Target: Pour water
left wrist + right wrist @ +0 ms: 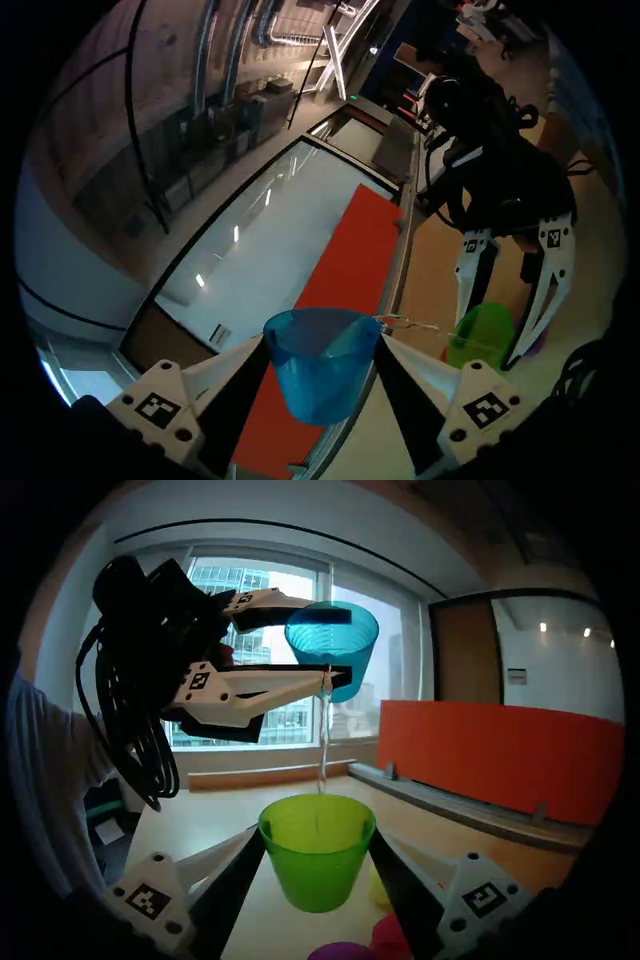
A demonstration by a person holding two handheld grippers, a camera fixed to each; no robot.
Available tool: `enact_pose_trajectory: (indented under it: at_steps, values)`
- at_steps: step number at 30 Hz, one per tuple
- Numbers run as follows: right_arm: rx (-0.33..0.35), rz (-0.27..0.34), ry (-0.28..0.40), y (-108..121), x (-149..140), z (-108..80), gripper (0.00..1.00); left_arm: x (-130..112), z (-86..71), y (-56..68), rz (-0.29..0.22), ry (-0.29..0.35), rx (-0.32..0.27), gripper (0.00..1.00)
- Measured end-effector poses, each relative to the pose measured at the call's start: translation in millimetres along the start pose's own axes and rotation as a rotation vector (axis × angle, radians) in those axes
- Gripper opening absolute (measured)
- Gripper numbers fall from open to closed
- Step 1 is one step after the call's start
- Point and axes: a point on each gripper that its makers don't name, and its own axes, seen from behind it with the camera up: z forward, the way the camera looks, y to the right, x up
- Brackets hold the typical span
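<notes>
As blue cup [332, 648] pours, translucent green cup [318, 860]

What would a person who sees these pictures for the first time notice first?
In the right gripper view, the tilted blue cup, held high by the left gripper, sends a thin stream of water down into the green cup in the right gripper below. Behind them, an orange panel runs along one side of the table, beside bright windows.
</notes>
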Motion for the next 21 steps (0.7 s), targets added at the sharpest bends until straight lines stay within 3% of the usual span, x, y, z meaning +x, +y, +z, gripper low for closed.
enact_pose_trajectory:
  at_steps: [21]
  values:
    - [-0.002,-0.012,0.003,-1,5,-1.1,0.91,12,0.9,-7.3,0.093,0.018,0.012,0.86]
